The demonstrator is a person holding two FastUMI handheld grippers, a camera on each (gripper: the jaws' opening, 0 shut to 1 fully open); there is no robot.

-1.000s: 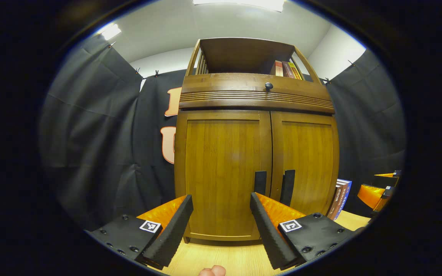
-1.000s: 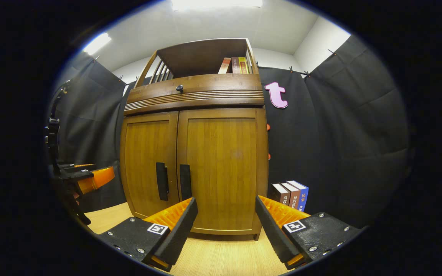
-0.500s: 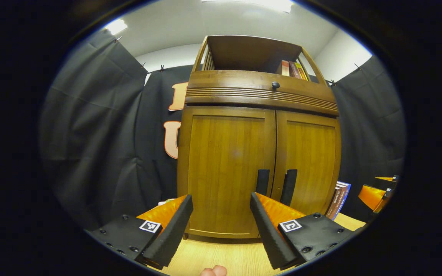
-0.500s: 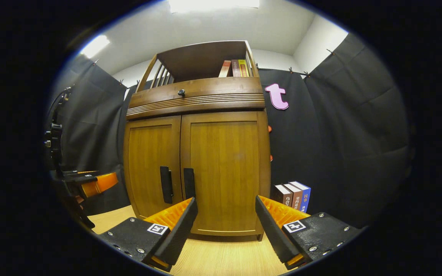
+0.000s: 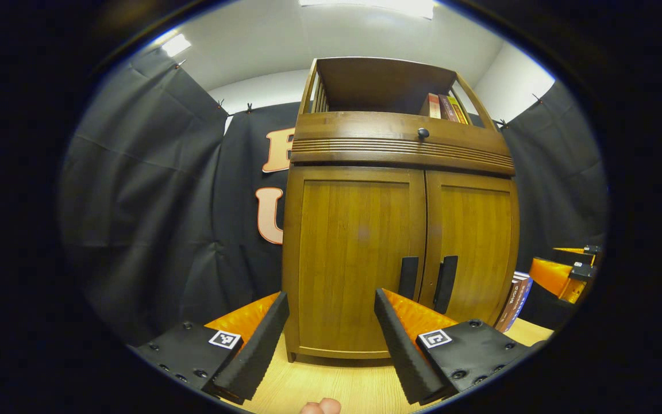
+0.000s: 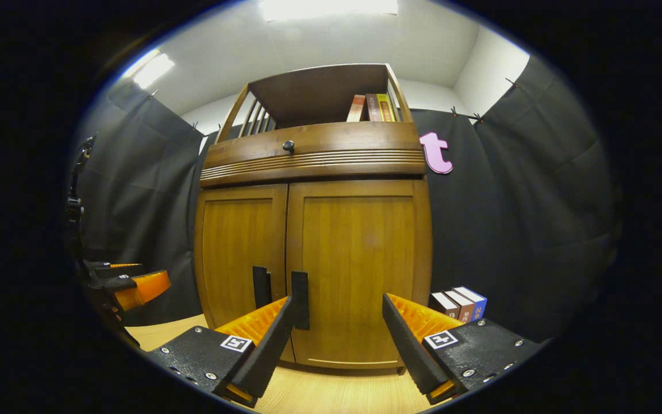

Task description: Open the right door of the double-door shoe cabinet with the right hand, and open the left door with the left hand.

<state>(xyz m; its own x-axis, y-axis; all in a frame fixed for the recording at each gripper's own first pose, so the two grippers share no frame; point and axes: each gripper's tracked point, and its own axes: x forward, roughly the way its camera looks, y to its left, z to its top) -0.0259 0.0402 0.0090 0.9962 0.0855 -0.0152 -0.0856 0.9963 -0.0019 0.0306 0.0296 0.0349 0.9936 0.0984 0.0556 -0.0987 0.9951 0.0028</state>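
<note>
A wooden double-door shoe cabinet [image 5: 400,230] [image 6: 314,230] stands on the table with both doors closed. Two dark vertical handles flank the centre seam: the left door handle [image 5: 407,278] [image 6: 260,286] and the right door handle [image 5: 446,283] [image 6: 300,299]. My left gripper [image 5: 331,339] is open in front of the left door, a short way off, nothing between its fingers. My right gripper [image 6: 337,342] is open in front of the right door, its left finger [image 6: 268,345] just below the right door handle. The other gripper appears at the edge of each view [image 5: 561,276] [image 6: 130,284].
Books [image 5: 443,107] [image 6: 372,107] stand in the open top shelf above a drawer with a small dark knob [image 5: 423,133] [image 6: 288,145]. More books [image 6: 460,303] [image 5: 515,299] lean on the table right of the cabinet. The table is light wood [image 6: 331,394].
The right gripper has moved closer to the cabinet, so the doors loom larger and the right handle sits by its left finger. The left gripper has shifted left, the cabinet sliding rightward in its view.
</note>
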